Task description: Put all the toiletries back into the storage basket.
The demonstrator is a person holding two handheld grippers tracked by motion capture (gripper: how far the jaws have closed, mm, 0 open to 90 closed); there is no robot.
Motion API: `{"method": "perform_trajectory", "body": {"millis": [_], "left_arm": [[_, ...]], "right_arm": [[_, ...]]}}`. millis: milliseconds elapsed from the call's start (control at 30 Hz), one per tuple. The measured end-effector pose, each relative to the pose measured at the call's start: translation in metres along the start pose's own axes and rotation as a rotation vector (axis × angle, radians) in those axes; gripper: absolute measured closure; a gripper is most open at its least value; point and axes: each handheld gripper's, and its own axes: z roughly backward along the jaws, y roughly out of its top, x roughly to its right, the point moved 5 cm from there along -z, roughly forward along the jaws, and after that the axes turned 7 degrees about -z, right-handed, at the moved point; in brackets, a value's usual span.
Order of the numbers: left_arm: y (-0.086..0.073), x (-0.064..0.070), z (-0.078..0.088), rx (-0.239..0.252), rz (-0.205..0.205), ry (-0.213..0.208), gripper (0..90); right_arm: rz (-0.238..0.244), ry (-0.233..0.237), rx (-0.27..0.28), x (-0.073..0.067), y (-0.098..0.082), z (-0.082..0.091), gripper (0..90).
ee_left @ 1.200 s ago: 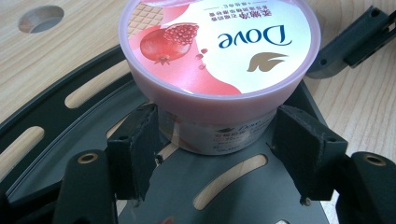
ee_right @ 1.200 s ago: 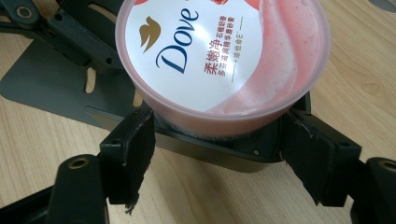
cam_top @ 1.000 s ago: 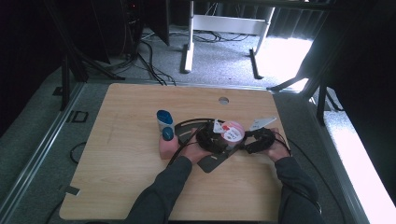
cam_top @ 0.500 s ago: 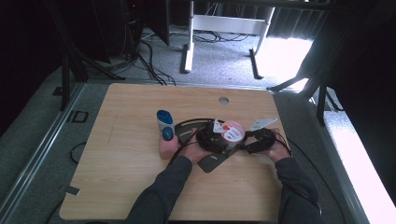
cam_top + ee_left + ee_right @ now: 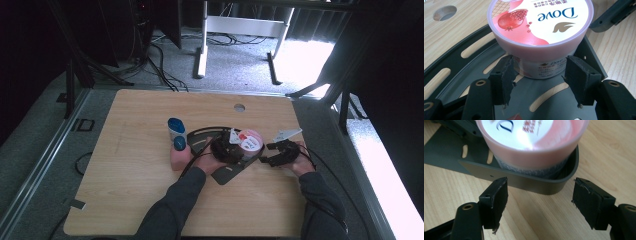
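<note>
A pink Dove tub [image 5: 250, 141] [image 5: 541, 22] stands in a dark grey slotted tray [image 5: 227, 175] [image 5: 461, 65] right of the table's middle. My left gripper [image 5: 226, 148] [image 5: 540, 60] reaches it from the left. Its jaws have just been closing, and the tub's lower body sits between the pads [image 5: 505, 75], which stand close to its sides without clearly pressing. My right gripper [image 5: 270, 152] [image 5: 540, 181] is open at the tray's right end. Its jaws have just closed a little, with nothing between them. The tray's rim [image 5: 524, 178] and the tub [image 5: 531, 142] lie just ahead of its tips.
A pink bottle [image 5: 179, 157] with a blue cap stands left of the tray, and a blue-topped bottle [image 5: 175, 126] stands behind it. A round hole [image 5: 239, 107] [image 5: 445, 12] is cut in the tabletop near the far edge. Cables trail across the wood.
</note>
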Motion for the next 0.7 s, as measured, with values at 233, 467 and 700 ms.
{"method": "perform_trajectory", "body": {"millis": [233, 467, 700], "left_arm": [[-0.001, -0.001, 0.002, 0.012, 0.027, -0.021, 42.2], [-0.003, 0.0, 0.013, 0.045, 0.092, -0.041, 42.8], [-0.004, 0.002, 0.026, 0.057, 0.091, -0.061, 44.0]], "right_arm": [[-0.023, 0.009, 0.012, -0.001, -0.005, -0.002, 28.4], [-0.059, 0.003, 0.011, -0.006, -0.021, 0.0, 30.3], [-0.067, -0.016, 0.034, -0.018, -0.032, 0.001, 32.8]]}}
